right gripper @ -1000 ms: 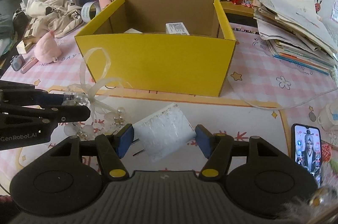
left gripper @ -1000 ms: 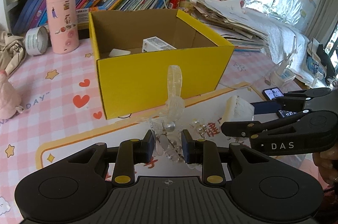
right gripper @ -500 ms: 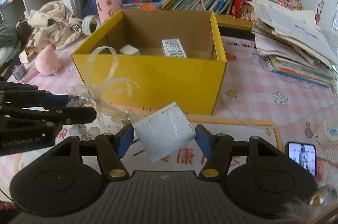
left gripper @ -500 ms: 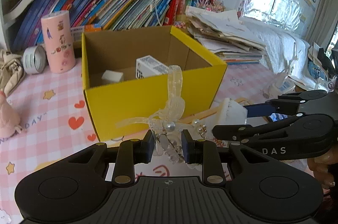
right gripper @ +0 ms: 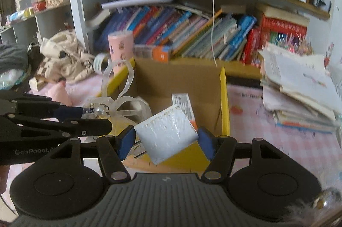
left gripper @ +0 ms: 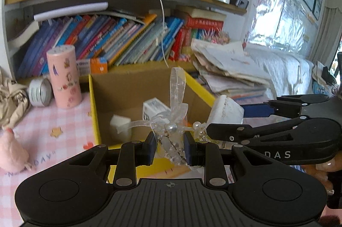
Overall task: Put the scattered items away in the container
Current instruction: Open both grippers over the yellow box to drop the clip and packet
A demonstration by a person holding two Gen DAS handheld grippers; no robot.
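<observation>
Clamped in the left gripper point(left gripper: 170, 146): a clear ribbon bow with pearl beads point(left gripper: 174, 120), loops standing up over the open yellow box point(left gripper: 94, 111). Pinched corner to corner in the right gripper point(right gripper: 166, 138): a white packet point(right gripper: 165, 134), tilted, above the box's near wall. Side by side, both grippers, the right one's arm crossing the left view's lower right. Inside the box, a small white carton point(left gripper: 152, 109) and a white block point(left gripper: 120, 123) on the cardboard floor. Beside the box to the left, a pink canister point(left gripper: 64, 77) and a tape roll point(left gripper: 39, 92); to the right, a sagging paper stack point(right gripper: 299, 85). Behind, a shelf of leaning books point(left gripper: 119, 38). Compared with a second ago: raised off the mat, both loads, and carried from in front of the box to over its near edge.
</observation>
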